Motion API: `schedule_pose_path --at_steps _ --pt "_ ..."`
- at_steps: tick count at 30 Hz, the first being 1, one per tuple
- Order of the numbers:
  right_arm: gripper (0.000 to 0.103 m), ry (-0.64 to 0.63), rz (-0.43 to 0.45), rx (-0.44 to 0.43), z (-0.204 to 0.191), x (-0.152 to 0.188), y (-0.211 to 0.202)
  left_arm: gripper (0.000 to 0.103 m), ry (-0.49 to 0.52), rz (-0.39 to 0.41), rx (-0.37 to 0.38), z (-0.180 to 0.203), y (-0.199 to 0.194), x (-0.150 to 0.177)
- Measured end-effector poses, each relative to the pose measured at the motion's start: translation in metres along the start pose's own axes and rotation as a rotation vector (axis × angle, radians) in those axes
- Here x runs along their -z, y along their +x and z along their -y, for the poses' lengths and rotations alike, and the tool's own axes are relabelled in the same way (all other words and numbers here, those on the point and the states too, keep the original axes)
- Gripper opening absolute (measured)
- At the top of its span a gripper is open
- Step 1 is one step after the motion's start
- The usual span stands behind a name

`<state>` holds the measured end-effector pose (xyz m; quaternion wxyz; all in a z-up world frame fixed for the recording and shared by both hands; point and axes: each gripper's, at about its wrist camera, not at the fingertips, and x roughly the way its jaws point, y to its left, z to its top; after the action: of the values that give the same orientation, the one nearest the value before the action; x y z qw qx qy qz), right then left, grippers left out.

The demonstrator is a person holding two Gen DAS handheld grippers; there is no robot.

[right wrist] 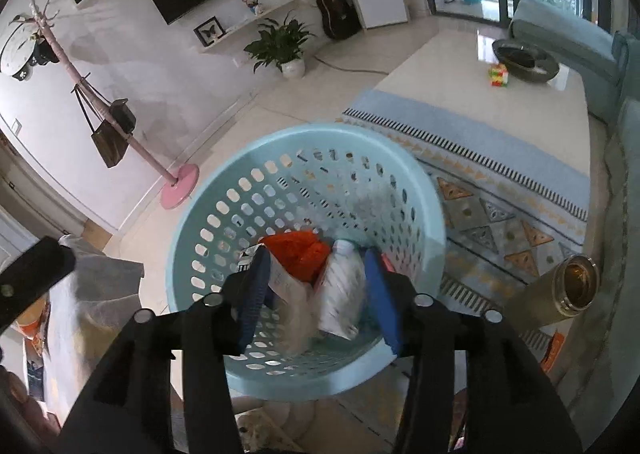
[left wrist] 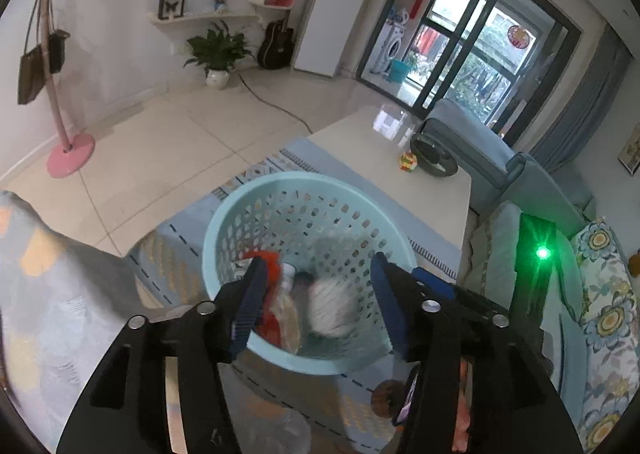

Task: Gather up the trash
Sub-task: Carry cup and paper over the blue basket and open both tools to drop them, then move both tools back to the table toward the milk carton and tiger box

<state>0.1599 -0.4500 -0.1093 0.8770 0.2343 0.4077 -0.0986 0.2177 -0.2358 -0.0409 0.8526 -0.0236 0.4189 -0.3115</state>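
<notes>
Pale blue perforated basket (right wrist: pixel 308 254) sits at frame centre in both wrist views, on the patterned rug (right wrist: pixel 500 222). Inside already: an orange wrapper (right wrist: pixel 298 254), a white packet (right wrist: pixel 342 286), and in the left view a blurred whitish wad (left wrist: pixel 332 306) — apparently mid-drop.

Left gripper (left wrist: pixel 320 306) hangs over the basket mouth, jaws spread, nothing pinched between them. Right gripper (right wrist: pixel 316 298) likewise spread above the basket, pads clear of the packet.

Judgement: several pieces collected, both hands empty. Possibly left: a metal flask (right wrist: pixel 560 286) at right edge of the right view, lying on the rug — trash or not, cannot tell. Coffee table (right wrist: pixel 460 86) upper right holds a dark dish (right wrist: pixel 524 60) and a coloured cube (right wrist: pixel 498 76).
</notes>
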Motion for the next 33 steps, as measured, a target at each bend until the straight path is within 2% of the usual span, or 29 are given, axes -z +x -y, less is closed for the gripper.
schedule_pose_path --at_steps 6,13,21,27,29,33 --pt "0.046 -0.045 0.025 -0.029 -0.019 0.008 -0.032 0.059 -0.009 0.068 0.008 -0.006 -0.048 0.007" --pt "0.046 -0.179 0.105 -0.108 -0.08 0.022 -0.092 0.061 -0.013 0.185 -0.011 -0.014 -0.128 0.027" --pt "0.056 -0.346 0.158 -0.223 -0.167 0.065 -0.149 0.072 -0.017 0.32 -0.127 -0.054 -0.231 0.058" --pt "0.057 -0.413 0.105 -0.301 -0.224 0.115 -0.165 0.073 -0.094 0.373 -0.213 -0.1 -0.289 0.091" --pt "0.057 -0.433 0.045 -0.353 -0.246 0.14 -0.165 0.073 -0.12 0.383 -0.243 -0.119 -0.306 0.105" --pt "0.057 -0.462 -0.055 -0.404 -0.28 0.188 -0.162 0.073 -0.198 0.39 -0.284 -0.158 -0.329 0.128"
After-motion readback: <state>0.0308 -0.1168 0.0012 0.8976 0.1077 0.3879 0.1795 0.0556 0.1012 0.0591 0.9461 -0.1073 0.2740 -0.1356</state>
